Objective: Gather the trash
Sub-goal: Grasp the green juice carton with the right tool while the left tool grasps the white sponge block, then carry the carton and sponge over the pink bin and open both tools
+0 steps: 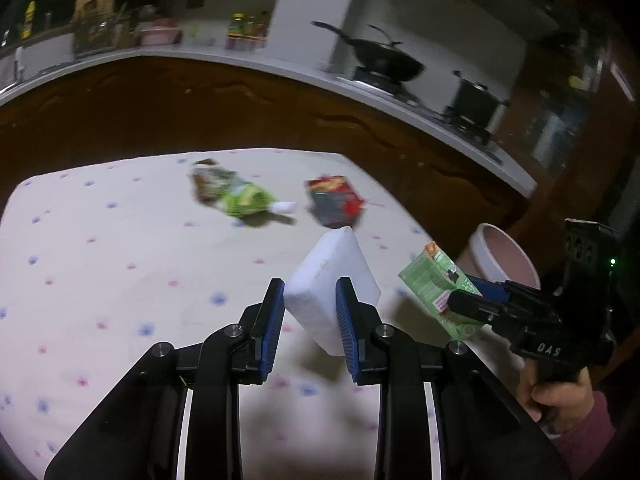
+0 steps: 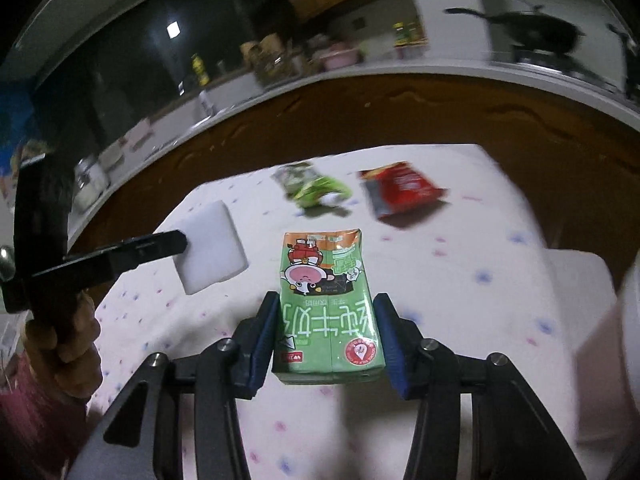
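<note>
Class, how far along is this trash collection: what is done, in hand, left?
Done: nothing visibly binned. In hand: left gripper holds a white block; right gripper holds a green carton, near the bin. Left: green wrapper and red packet on the table.

Left gripper (image 1: 310,320) clamps a white foam block (image 1: 326,280) above the floral tablecloth (image 1: 120,260); right gripper (image 1: 464,300) holds a green milk carton (image 1: 432,280) beside the pink bin (image 1: 504,256).
</note>
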{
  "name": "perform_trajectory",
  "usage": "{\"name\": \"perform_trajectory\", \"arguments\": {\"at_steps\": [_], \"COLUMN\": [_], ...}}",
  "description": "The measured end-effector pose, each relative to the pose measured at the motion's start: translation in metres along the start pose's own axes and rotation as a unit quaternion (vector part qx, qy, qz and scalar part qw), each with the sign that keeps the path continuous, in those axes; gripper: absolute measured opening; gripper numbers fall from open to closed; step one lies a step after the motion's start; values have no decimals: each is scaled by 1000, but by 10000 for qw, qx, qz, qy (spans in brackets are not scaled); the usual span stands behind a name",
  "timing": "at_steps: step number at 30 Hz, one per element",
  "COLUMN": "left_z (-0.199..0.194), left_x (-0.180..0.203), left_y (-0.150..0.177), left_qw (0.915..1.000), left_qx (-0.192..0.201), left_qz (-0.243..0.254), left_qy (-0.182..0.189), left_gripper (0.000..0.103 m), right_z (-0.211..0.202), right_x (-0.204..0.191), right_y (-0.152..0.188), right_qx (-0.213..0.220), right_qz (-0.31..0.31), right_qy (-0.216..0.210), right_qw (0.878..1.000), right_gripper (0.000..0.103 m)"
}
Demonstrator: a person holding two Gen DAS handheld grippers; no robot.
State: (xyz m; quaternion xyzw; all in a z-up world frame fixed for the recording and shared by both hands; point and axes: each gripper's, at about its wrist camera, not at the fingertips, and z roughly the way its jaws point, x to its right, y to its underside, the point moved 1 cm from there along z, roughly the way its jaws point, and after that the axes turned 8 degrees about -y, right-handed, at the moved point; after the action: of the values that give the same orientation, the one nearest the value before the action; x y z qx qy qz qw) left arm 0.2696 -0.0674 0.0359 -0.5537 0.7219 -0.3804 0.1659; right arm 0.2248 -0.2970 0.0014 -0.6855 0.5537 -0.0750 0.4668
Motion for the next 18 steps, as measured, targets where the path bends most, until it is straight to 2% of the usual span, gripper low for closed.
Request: {"name": "perform_trajectory", "arguments": {"at_steps": [3, 12, 18], "left_z": [1, 5, 10], "left_x": [25, 98, 143], "left_y": [2, 13, 13], "left_qw": [9999, 9978, 9956], "left_qx": [-17, -102, -135], "left_qz": [65, 241, 443], "left_qy": [136, 608, 811], "left_gripper": [25, 25, 25], "right_z": [-26, -113, -150], "right_x": [13, 59, 82], "right_y": [6, 36, 46], "right_qx": [176, 754, 1023], "right_qz": [191, 688, 932], "right_qy": [42, 662, 913], "right_qw": [9997, 9926, 9862], "right_gripper": [48, 48, 48]}}
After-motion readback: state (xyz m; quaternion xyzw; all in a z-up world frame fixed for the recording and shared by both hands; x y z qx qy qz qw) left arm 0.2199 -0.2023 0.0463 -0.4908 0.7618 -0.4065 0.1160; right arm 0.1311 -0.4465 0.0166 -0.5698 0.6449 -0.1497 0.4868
